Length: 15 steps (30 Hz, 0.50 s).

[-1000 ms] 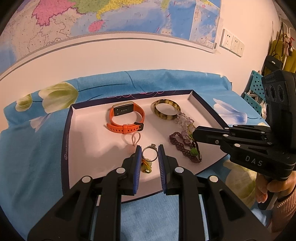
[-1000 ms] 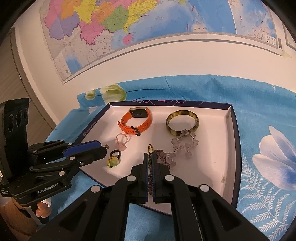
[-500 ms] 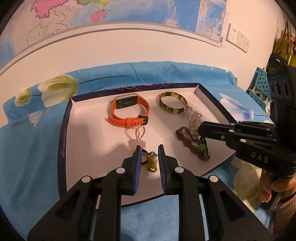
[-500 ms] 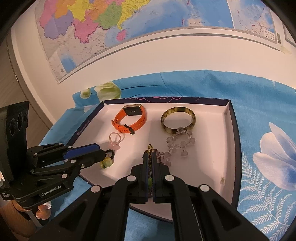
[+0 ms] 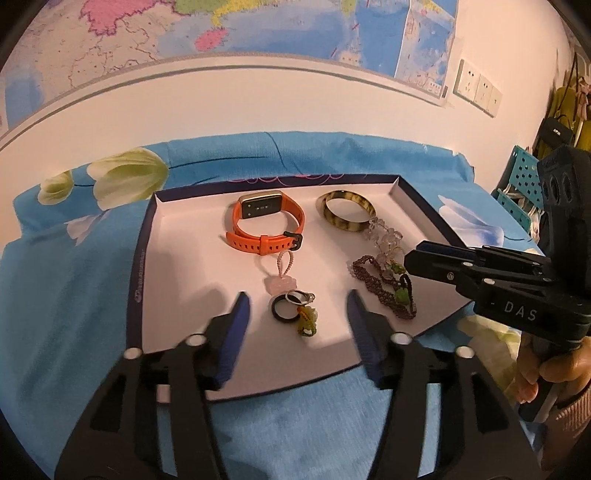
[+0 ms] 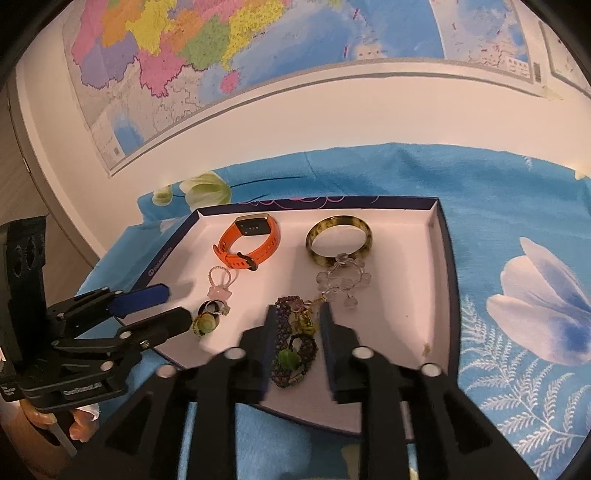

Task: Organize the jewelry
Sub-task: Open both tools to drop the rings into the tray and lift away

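A shallow white tray with a dark blue rim [image 5: 142, 258] [image 6: 445, 258] holds the jewelry: an orange watch [image 5: 266, 225] [image 6: 251, 240], a tortoiseshell bangle [image 5: 347, 210] [image 6: 338, 240], a clear bead bracelet [image 5: 384, 236] [image 6: 343, 280], a pink charm loop [image 5: 282, 273] [image 6: 219, 282], rings with a green charm [image 5: 299, 310] [image 6: 208, 317], and a purple beaded bracelet with a green bead [image 5: 388, 291] [image 6: 291, 343]. My left gripper [image 5: 299, 306] [image 6: 162, 306] is open around the rings. My right gripper [image 6: 297, 317] [image 5: 424, 258] is open around the purple bracelet.
The tray lies on a blue floral cloth [image 5: 74, 277] [image 6: 517, 295]. A white wall with a map [image 5: 258, 33] stands behind. Wall sockets [image 5: 476, 88] and a teal rack [image 5: 517, 184] are at the right.
Both grippers have opened. The left one let the rings with the green charm down on the tray. The right one released the purple bracelet, which now lies on the tray.
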{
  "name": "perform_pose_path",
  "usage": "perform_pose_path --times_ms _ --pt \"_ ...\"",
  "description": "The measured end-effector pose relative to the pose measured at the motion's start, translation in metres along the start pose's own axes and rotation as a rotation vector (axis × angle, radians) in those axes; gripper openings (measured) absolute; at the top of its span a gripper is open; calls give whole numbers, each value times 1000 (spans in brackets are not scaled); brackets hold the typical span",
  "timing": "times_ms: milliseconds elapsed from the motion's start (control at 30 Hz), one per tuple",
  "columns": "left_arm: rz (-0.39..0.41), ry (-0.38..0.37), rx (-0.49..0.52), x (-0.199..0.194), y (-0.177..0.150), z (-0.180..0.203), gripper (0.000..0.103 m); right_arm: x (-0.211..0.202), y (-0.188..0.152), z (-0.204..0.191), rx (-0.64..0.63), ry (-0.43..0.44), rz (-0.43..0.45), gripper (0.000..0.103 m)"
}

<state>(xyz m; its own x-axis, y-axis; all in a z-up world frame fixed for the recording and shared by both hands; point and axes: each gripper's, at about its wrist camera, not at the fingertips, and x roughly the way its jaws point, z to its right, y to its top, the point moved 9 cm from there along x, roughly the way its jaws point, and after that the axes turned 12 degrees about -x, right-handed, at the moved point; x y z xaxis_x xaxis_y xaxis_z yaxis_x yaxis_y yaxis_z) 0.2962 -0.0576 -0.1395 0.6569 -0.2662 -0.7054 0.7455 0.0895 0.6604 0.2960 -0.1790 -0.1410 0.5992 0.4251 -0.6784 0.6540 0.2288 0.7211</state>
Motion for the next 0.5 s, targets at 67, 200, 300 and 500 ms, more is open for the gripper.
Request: perform_pose_path --times_ms 67,200,300,500 --pt "11 0 -7 -5 0 -1 63 -4 -2 -1 -4 -5 4 27" --pt "37 6 -16 -17 -2 -2 74 -14 -4 -5 -12 -18 22 42" --pt "62 18 -11 -26 -4 -1 86 -23 -5 -10 -24 -30 42 51" --pt "95 38 -15 -44 -11 0 97 -41 -7 -18 -48 -87 82 85"
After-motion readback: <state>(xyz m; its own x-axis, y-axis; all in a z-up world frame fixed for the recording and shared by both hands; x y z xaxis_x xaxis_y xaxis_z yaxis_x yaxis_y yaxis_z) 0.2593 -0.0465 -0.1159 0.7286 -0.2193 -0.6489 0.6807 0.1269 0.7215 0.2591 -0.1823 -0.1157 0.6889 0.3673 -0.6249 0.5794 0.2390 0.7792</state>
